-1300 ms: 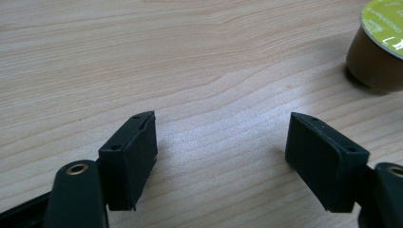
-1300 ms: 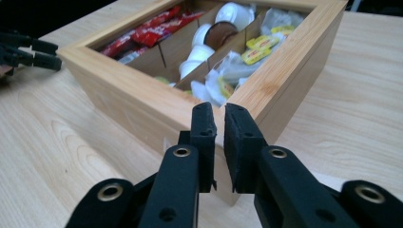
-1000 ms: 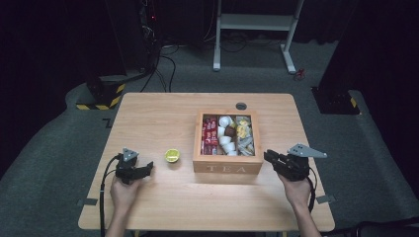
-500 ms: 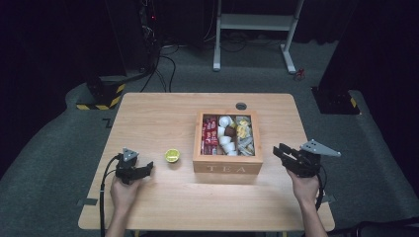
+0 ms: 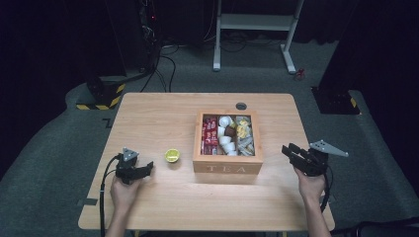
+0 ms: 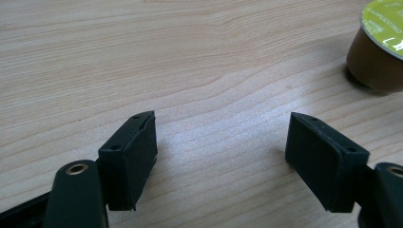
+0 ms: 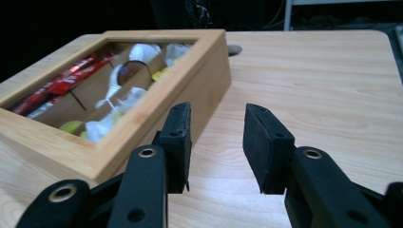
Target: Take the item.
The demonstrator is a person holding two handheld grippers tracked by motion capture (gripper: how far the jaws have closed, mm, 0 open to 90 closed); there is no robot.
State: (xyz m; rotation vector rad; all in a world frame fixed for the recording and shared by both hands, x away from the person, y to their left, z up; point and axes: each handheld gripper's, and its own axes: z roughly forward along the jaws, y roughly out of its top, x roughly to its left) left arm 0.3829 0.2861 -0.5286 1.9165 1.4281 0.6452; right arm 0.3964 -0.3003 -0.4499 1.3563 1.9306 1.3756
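Note:
A wooden box marked TEA (image 5: 227,168) stands mid-table and holds red packets (image 5: 210,136), white pods and small sachets. A brown capsule with a yellow-green lid (image 5: 172,155) sits on the table left of the box. My left gripper (image 5: 147,167) rests low, a short way left of the capsule, jaws open over bare wood (image 6: 221,123); the capsule (image 6: 380,47) lies beyond its right jaw. My right gripper (image 5: 289,149) hovers right of the box, pointing at it. Its jaws (image 7: 218,111) have just been opening and nothing is between them; the box's wall (image 7: 209,80) is just ahead on the left.
A black round grommet (image 5: 241,105) is set in the tabletop behind the box. The table's right edge (image 5: 316,163) runs close by my right hand. On the floor beyond stand a white frame (image 5: 257,29) and a yellow-black striped base (image 5: 101,96).
My right gripper has moved to the right, away from the box's right wall, and its jaws have spread wider. The left gripper and the capsule have stayed put.

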